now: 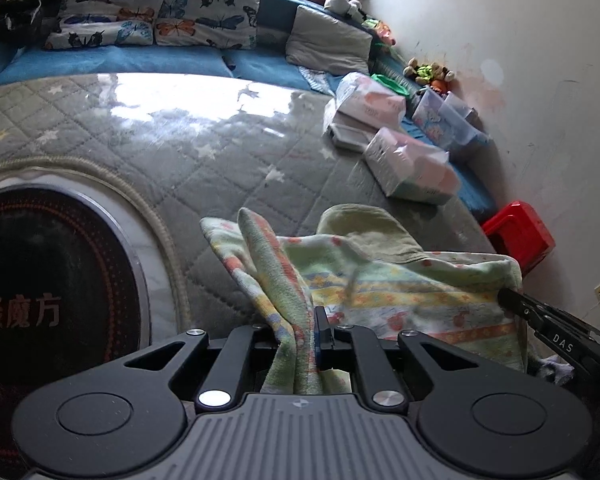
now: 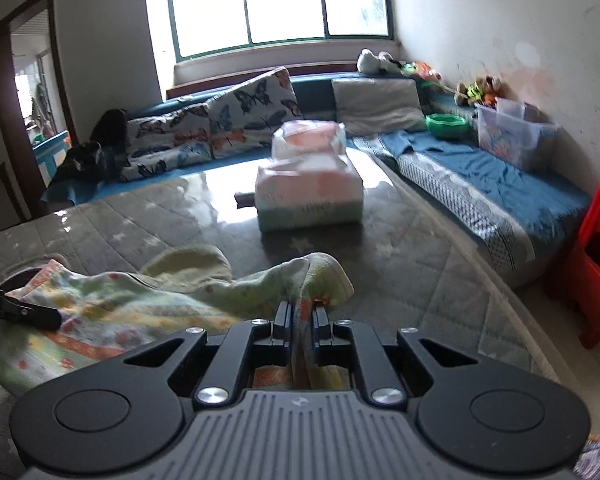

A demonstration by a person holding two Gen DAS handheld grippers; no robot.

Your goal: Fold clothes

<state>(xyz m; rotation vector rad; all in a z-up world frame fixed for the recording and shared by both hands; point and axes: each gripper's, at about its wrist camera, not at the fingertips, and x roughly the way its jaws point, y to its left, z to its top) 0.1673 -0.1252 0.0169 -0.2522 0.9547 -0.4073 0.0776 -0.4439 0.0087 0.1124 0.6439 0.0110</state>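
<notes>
Left wrist view: left tool (image 1: 300, 336) was clamped on a bunched corner of the striped towel (image 1: 400, 292).
Right wrist view: right tool (image 2: 301, 320) pinched another corner.
Towel: lay bunched between both tools, at the near edge of the quilted surface (image 1: 160, 136).
Risk: uneven pull could slip a corner free, skewing the fold.

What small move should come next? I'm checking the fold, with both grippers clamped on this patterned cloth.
Probably carry both held corners forward together and lay them down. The left gripper and right gripper each pinch a bunched edge of the pastel patterned cloth, which sags rumpled between them over the grey quilted cover.
</notes>
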